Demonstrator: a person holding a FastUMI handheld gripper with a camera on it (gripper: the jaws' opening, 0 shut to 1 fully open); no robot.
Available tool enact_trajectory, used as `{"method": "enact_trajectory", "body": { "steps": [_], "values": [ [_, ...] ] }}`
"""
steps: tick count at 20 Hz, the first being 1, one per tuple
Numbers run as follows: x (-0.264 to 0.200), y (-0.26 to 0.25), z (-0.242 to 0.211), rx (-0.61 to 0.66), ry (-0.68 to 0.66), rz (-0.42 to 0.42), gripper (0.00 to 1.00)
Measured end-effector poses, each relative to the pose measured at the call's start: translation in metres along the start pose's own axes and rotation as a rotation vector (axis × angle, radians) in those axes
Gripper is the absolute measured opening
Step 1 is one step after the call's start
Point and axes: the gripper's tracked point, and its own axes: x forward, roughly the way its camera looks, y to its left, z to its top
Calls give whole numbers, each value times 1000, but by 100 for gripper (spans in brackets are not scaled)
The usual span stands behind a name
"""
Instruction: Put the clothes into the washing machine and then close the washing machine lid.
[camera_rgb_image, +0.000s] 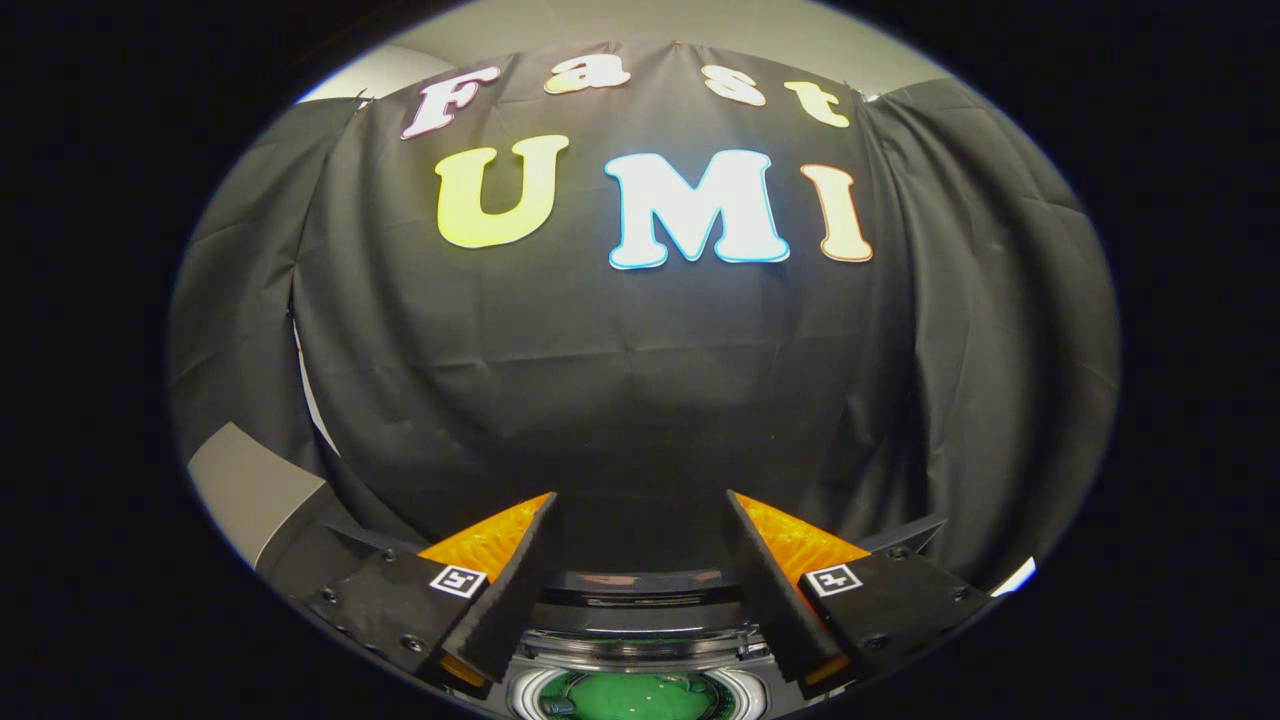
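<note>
Green clothes (640, 697) lie inside the washing machine's (640, 610) round drum, below and between the gripper's (640, 515) fingers. The jaws stand wide apart, holding nothing, above the machine's open top, with black cloth (620, 380) hanging beyond it.

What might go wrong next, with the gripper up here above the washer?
1. The gripper is open and holds nothing, its fingers facing the black cloth wall, so aiming down at the washing machine may be imprecise.
2. Green clothing sits in the drum near the rim; if it bulges, it might catch when closing.
</note>
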Motion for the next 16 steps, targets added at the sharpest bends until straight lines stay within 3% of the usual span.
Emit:
{"method": "enact_trajectory", "body": {
  "steps": [16],
  "values": [
    [-76,0,-33,3,-127,-5,100]
  ]
}}
